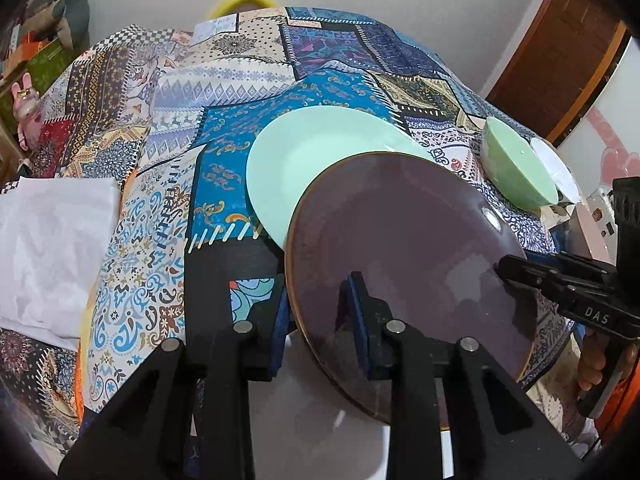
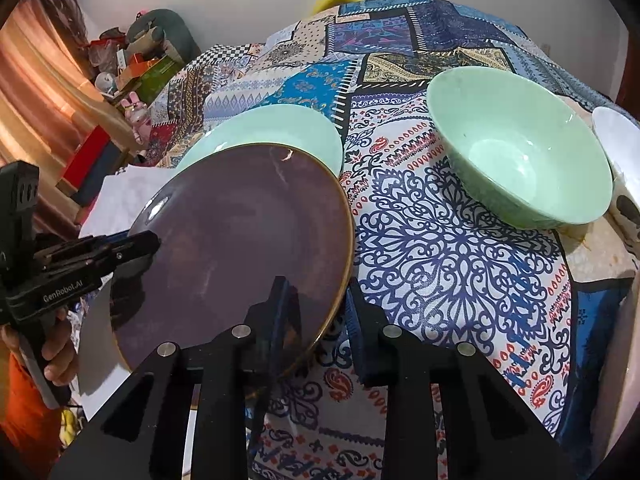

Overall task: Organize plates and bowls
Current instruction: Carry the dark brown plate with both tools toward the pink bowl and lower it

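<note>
A dark purple plate [image 1: 400,240] with a thin gold rim is held by both grippers at opposite edges. My left gripper [image 1: 316,312] is shut on its left rim, one blue pad above and one below. My right gripper [image 2: 316,316] is shut on the right rim of the purple plate [image 2: 240,240] the same way. Each gripper shows in the other's view, the right gripper [image 1: 520,272] at the right and the left gripper [image 2: 140,244] at the left. The purple plate overlaps the near edge of a mint-green plate [image 1: 304,152] lying flat on the patchwork tablecloth [image 1: 160,220].
A mint-green bowl [image 2: 516,152] stands upright to the right of the plates, with a white bowl [image 2: 620,148] just beyond it at the table's right edge. White paper [image 1: 52,248] lies at the left edge. Boxes and toys [image 2: 132,68] crowd the far left.
</note>
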